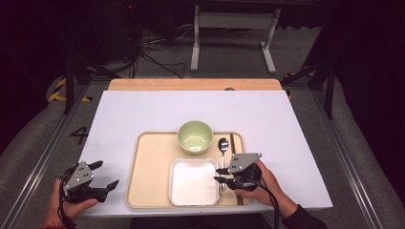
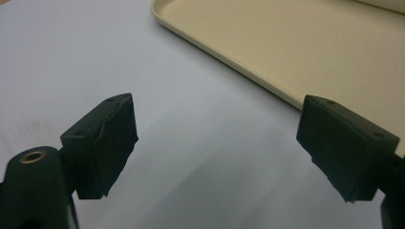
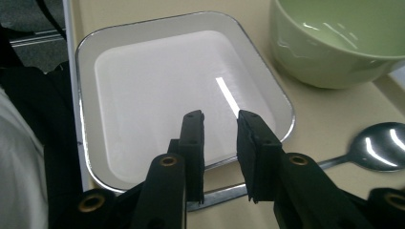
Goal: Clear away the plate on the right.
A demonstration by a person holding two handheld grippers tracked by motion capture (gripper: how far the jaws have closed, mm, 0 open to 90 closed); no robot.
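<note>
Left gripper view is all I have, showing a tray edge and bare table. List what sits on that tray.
Observer: A green bowl stands at the far edge of the tray, with a white square dish in front of it.
Operator: Report the cutlery.
Observer: A spoon lies right of the dish, bowl end away from the person.
Operator: Describe the right gripper.
Observer: The right gripper hovers over the spoon's handle, jaws slightly apart, nothing gripped.

spoon handle [image 3: 224, 194] partly hidden behind jaws, bowl [image 3: 344, 43] cropped
</note>
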